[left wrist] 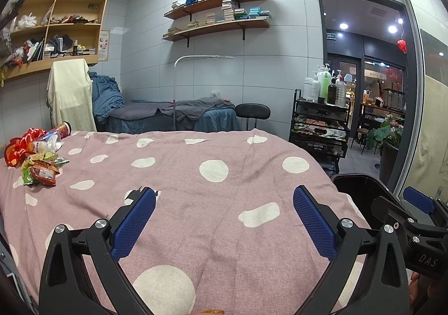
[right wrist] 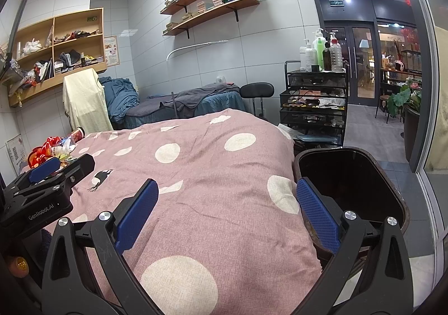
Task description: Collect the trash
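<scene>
A pile of trash [left wrist: 39,158] lies at the far left of the pink dotted bed cover [left wrist: 224,147]: red and green snack wrappers, a clear plastic bottle [left wrist: 47,144] and a red tube can [left wrist: 63,129]. The pile also shows in the right wrist view [right wrist: 56,148]. A dark trash bin [right wrist: 355,183] stands open at the bed's right side; its rim shows in the left wrist view [left wrist: 361,178]. My left gripper [left wrist: 224,217] is open and empty above the cover, far right of the pile. My right gripper [right wrist: 226,211] is open and empty over the bed edge beside the bin.
A black mesh cart [right wrist: 313,102] with bottles on top stands behind the bin. A second bed [left wrist: 173,113], a black stool [left wrist: 252,113] and a chair draped in cream cloth [left wrist: 71,94] stand beyond. Glass door and doorway are to the right.
</scene>
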A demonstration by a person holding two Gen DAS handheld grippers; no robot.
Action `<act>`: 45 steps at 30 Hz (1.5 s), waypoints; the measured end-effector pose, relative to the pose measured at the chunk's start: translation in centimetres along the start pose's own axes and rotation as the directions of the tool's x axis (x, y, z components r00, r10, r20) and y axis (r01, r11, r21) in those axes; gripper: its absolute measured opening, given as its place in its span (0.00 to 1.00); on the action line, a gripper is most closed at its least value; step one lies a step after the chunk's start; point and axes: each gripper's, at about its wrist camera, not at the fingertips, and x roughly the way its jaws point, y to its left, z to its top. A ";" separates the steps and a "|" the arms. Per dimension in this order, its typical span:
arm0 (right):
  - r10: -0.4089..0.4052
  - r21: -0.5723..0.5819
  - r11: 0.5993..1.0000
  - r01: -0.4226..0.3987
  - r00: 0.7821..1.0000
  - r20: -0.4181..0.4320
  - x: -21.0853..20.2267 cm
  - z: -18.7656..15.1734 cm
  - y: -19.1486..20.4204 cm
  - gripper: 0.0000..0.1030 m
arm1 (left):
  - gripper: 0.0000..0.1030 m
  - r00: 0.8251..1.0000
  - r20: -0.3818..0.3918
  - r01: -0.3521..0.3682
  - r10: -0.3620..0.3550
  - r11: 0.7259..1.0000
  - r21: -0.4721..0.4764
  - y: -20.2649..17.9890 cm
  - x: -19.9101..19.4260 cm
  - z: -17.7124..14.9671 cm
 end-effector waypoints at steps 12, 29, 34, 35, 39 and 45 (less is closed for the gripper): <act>0.000 -0.002 1.000 0.000 1.000 0.005 -0.1 0.0 0.0 0.95 | 0.95 1.000 0.006 0.003 -0.003 1.000 0.001 -0.1 -0.1 0.2; 0.001 -0.001 1.000 -0.001 1.000 0.005 -0.1 0.0 0.0 0.95 | 0.95 1.000 0.005 0.004 -0.004 1.000 0.006 0.0 -0.1 0.2; 0.001 -0.001 1.000 -0.001 1.000 0.005 -0.1 0.0 0.0 0.95 | 0.95 1.000 0.004 0.004 -0.004 1.000 0.006 -0.1 -0.2 0.3; 0.001 -0.001 1.000 -0.001 1.000 0.004 -0.1 0.0 0.0 0.95 | 0.95 1.000 0.004 0.004 -0.004 1.000 0.006 0.0 -0.2 0.3; 0.001 0.000 1.000 -0.001 1.000 0.004 -0.1 0.0 0.0 0.95 | 0.95 1.000 0.004 0.005 -0.005 1.000 0.006 0.0 -0.1 0.2; 0.001 0.000 1.000 -0.001 1.000 0.003 -0.1 0.0 0.0 0.95 | 0.95 1.000 0.004 0.004 -0.004 1.000 0.007 -0.1 -0.2 0.3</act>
